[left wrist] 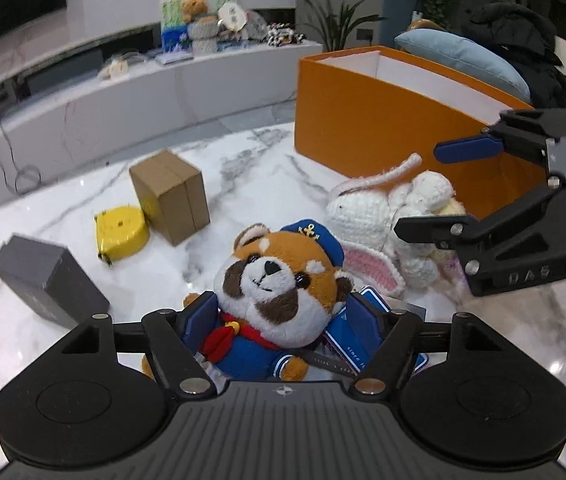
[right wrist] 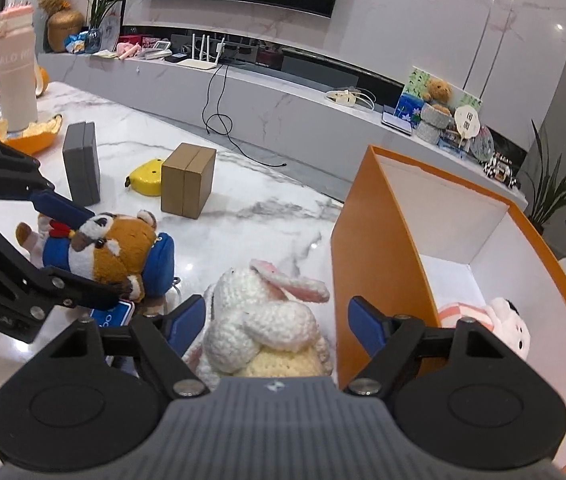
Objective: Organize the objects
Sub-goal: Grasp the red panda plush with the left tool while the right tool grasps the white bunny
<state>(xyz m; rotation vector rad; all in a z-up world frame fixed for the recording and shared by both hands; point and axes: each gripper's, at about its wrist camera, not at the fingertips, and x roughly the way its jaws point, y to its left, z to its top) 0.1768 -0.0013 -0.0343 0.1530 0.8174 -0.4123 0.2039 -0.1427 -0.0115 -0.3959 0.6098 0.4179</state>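
item: left gripper (left wrist: 283, 316) spread astride sailor plush (left wrist: 279, 288), blue card (left wrist: 347, 344) beneath its right finger; right gripper (right wrist: 279, 324) spread, crochet rabbit (right wrist: 263, 320) between, orange box (right wrist: 375, 264) just beyond its right finger; risk: pinching card, finger snagging box wall.

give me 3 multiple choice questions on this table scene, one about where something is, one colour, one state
1. Where does the pink-and-white plush lie?
A. on the marble table
B. inside the orange box
C. on the TV shelf

2. What colour is the hat of the sailor plush?
A. blue
B. green
C. red

3. How does the left gripper stand at the sailor plush?
A. shut, away from it
B. lifting it off the table
C. open, a finger on either side

Answers: 1 B, it shows behind the box's orange wall. 2 A, a blue cap with an anchor. 3 C, the blue pads flank the plush, which lies on the table.
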